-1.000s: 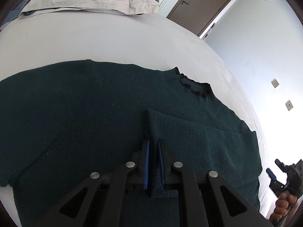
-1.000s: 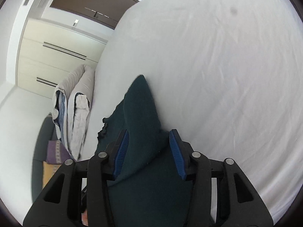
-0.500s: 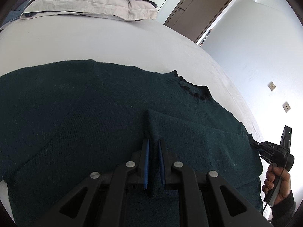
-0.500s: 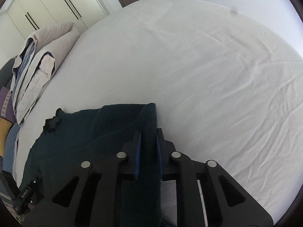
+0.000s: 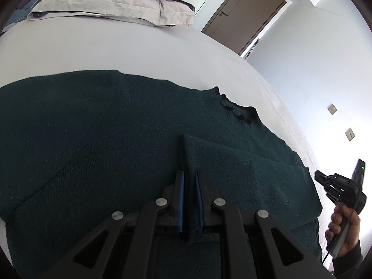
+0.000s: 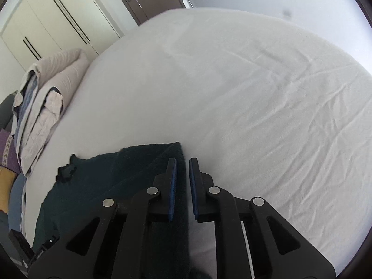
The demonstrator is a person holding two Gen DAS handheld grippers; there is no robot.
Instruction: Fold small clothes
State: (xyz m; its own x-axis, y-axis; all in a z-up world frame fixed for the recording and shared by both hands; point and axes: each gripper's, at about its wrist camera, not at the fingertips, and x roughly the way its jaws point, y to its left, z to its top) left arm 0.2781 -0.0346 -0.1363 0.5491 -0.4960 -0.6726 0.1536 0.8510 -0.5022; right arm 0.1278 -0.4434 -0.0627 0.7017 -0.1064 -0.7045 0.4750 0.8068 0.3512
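A dark green knitted sweater lies spread on the white bed, its frilled collar at the far right. One sleeve is folded across the body. My left gripper is shut on the end of that folded sleeve. In the right wrist view the sweater lies at the lower left, and my right gripper is shut on a fold at its edge. The right gripper also shows in the left wrist view, at the sweater's right edge.
Folded grey bedding is stacked at the head of the bed, also in the right wrist view. A brown door and white wall stand beyond. White wrinkled sheet stretches to the right of the sweater.
The right gripper closed on the sweater's edge fold and swung round to face across the bed. The left gripper stayed shut on the sleeve and lowered slightly.
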